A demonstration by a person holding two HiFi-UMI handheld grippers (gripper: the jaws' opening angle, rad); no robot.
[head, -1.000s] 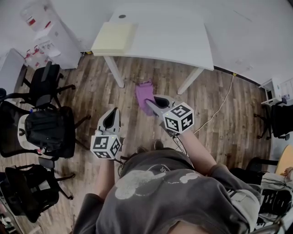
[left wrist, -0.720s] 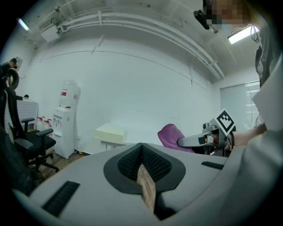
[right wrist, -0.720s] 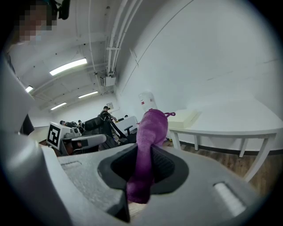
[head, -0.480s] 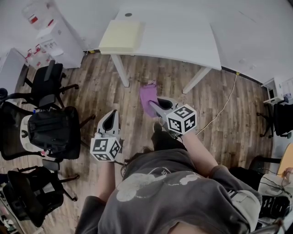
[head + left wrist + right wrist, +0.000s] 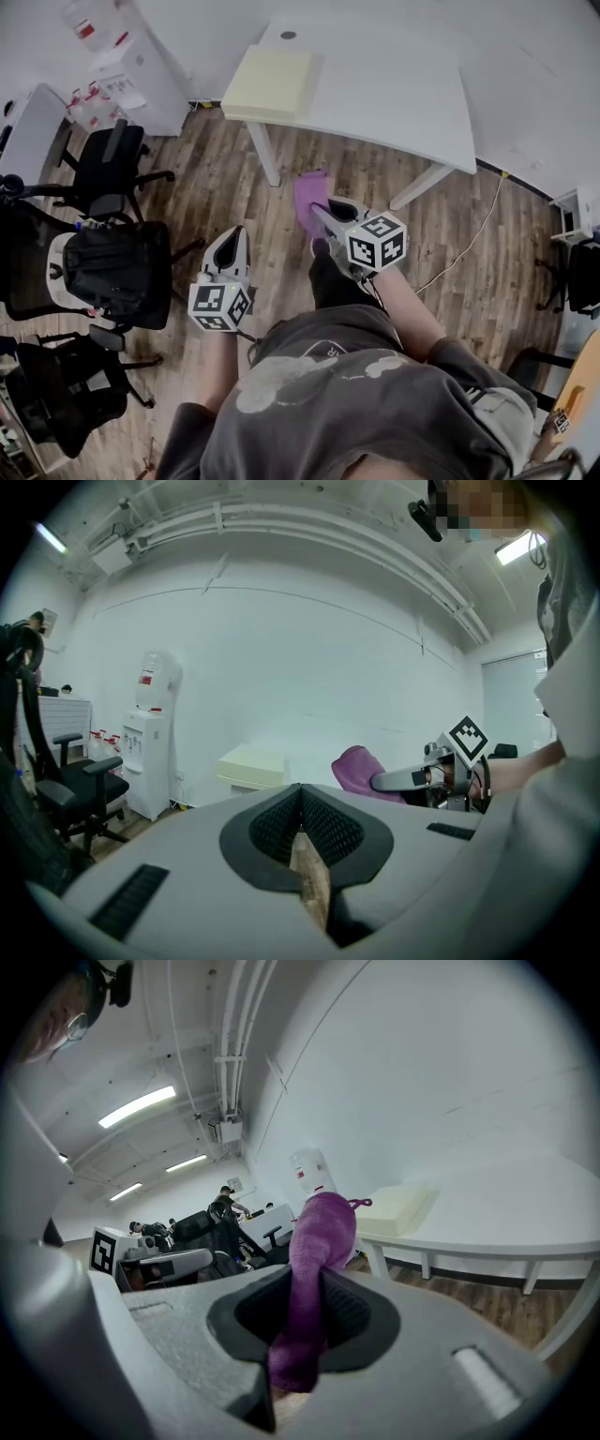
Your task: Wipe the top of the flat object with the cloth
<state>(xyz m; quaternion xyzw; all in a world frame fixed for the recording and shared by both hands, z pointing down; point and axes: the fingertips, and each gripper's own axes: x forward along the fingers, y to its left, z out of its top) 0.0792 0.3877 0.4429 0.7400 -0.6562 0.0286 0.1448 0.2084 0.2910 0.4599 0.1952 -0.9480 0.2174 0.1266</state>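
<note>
So we are on the approach: our right gripper [image 5: 317, 210] pinches the purple cloth [image 5: 307, 190] mid-frame; our left gripper [image 5: 230, 246] is closed, empty. The flat object [image 5: 272, 82] lies upper centre on the table [image 5: 403, 84], well apart; next we likely carry the cloth onto its top.

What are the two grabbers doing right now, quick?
Left gripper: closed, with nothing between its jaws.
Right gripper: closed on the purple cloth.
</note>
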